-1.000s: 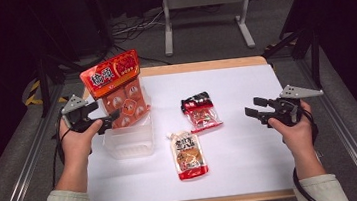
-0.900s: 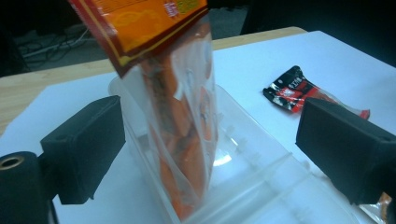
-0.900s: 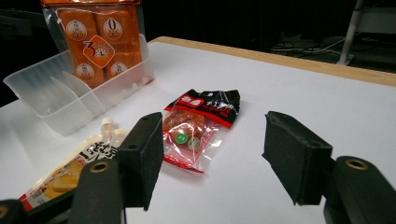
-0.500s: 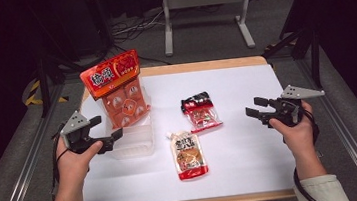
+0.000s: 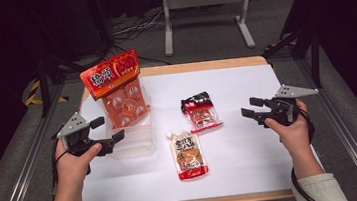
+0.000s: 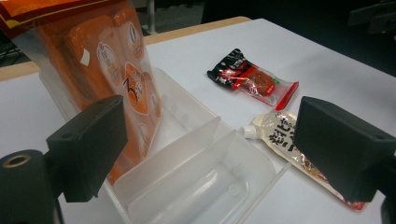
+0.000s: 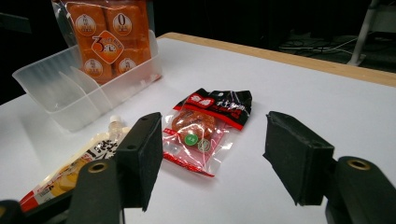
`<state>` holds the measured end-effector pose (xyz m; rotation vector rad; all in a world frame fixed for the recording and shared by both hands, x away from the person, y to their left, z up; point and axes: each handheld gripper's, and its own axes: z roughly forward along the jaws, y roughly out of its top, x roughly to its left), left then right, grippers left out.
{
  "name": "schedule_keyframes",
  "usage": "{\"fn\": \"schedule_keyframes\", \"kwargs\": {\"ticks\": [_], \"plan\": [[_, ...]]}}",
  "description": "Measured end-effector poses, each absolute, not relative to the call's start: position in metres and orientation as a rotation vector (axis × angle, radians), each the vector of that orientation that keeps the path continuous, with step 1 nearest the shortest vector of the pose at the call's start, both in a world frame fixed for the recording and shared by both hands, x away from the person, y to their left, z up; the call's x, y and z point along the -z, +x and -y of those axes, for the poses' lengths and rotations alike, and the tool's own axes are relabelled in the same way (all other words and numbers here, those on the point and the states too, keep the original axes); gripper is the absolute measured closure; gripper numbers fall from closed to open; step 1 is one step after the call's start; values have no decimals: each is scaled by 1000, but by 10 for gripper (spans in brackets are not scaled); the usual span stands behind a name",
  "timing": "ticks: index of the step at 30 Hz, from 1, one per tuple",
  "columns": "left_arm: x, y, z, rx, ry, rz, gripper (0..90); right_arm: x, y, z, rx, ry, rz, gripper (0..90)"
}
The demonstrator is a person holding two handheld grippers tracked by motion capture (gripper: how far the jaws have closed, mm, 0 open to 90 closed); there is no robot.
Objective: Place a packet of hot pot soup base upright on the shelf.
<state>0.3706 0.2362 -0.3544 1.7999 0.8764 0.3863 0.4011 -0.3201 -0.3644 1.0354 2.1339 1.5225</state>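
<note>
The left gripper (image 5: pixel 104 130) hovers with jaws apart and empty at the near end of the clear divided bin (image 5: pixel 133 143), apparently freed after loading. Beyond it, the orange snack bag (image 5: pixel 117 89) stands upright in the bin's far compartment; the nearer compartments hold nothing. The right gripper (image 5: pixel 248 108), jaws apart, faces the small red packet (image 5: pixel 200 112), the spouted pouch (image 5: pixel 187 155) to its left.

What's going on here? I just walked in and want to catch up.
A person is packing snacks into a clear divided container. The big orange bag stands in its far compartment. The left gripper is open by its near end. The right gripper is open, aimed at the small red-black packet. A spouted pouch lies beside the container.
</note>
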Motion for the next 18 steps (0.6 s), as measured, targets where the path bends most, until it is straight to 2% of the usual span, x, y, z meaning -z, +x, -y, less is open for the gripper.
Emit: {"fn": "schedule_keyframes", "kwargs": {"ticks": [9, 18], "plan": [[355, 370, -234, -377, 1822, -865, 107, 363, 411, 307, -1496, 1012, -2176, 378], [355, 366, -236, -380, 1820, -866, 107, 363, 436, 287, -1470, 1004, -2237, 375]]}}
